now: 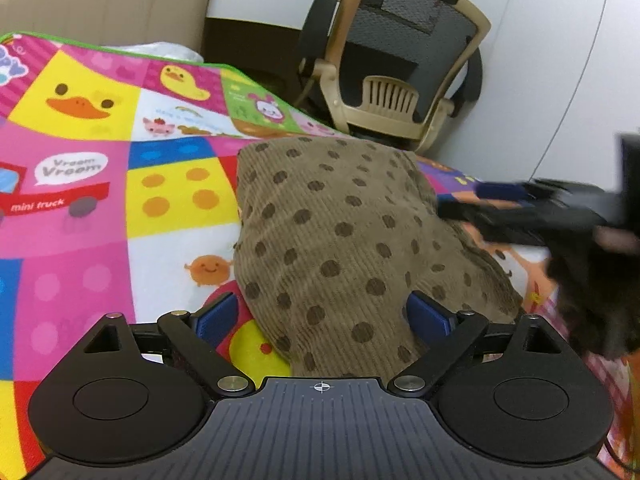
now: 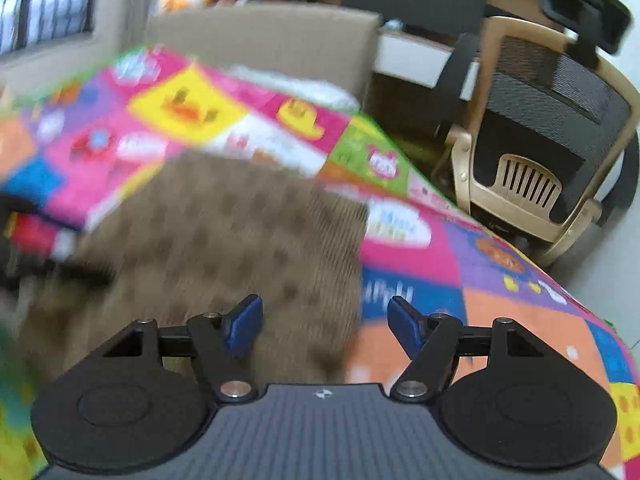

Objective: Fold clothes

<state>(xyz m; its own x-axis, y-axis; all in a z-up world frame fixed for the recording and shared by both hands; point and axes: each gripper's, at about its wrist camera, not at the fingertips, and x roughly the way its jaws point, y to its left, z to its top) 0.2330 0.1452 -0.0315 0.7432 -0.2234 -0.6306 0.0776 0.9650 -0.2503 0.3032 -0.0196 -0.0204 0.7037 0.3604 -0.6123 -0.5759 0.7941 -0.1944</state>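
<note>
Both hand-held grippers, left [image 1: 326, 314] and right [image 2: 326, 326], tilt downward, jaws wide, over the dotted brown garment [image 1: 340, 240].

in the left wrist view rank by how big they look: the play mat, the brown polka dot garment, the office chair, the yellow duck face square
1. play mat
2. brown polka dot garment, close to the camera, which inflates it
3. office chair, farther off, so its real size against the garment is unsure
4. yellow duck face square
</note>
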